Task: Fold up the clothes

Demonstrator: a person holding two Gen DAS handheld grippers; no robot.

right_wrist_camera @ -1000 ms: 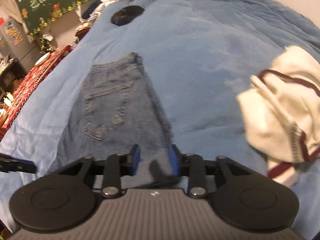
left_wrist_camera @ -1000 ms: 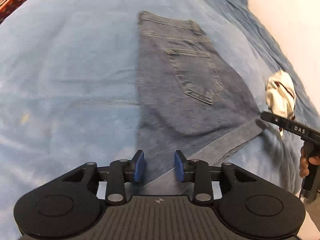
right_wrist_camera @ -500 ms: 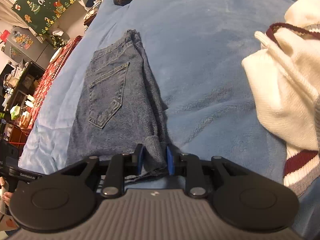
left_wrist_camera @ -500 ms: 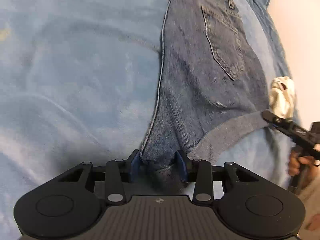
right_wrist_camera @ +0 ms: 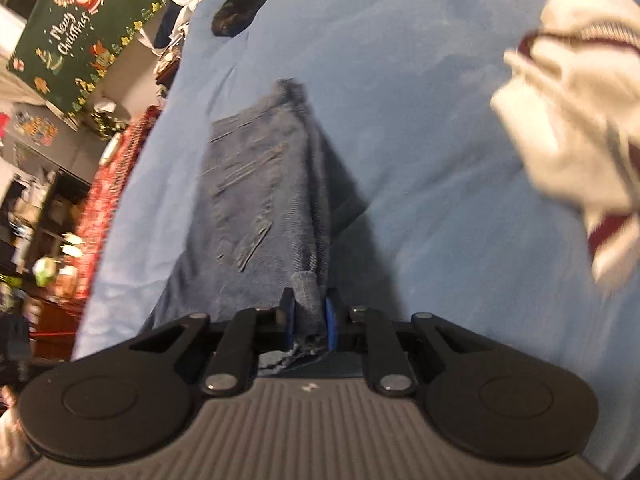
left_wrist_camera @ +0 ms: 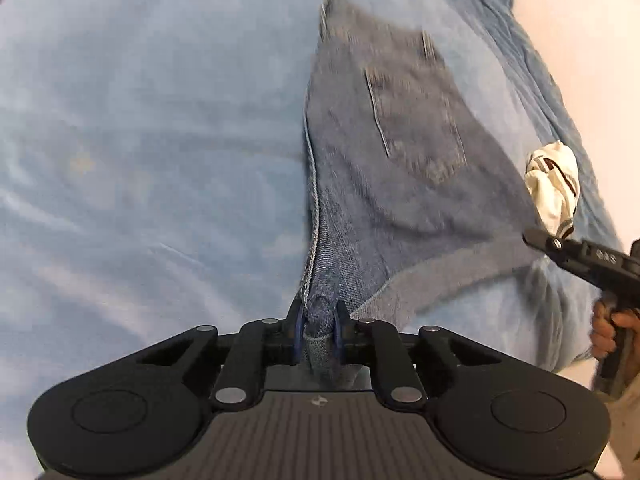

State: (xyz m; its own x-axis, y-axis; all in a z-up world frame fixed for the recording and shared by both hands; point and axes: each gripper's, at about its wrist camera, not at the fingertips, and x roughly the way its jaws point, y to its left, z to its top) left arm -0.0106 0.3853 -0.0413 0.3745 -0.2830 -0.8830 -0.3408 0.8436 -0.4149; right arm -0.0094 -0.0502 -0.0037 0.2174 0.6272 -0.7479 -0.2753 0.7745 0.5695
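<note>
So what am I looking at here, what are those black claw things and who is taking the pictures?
No robot: a person holds a two-finger gripper in each hand, each with a camera looking along its fingers. One picture is from the left gripper, the other from the right gripper. Both have just been closing and now pinch the near edge of the jeans, which lie on a blue blanket. In the left view the right gripper and the hand holding it show at the side. A white sweater with dark red stripes lies nearby.
</note>
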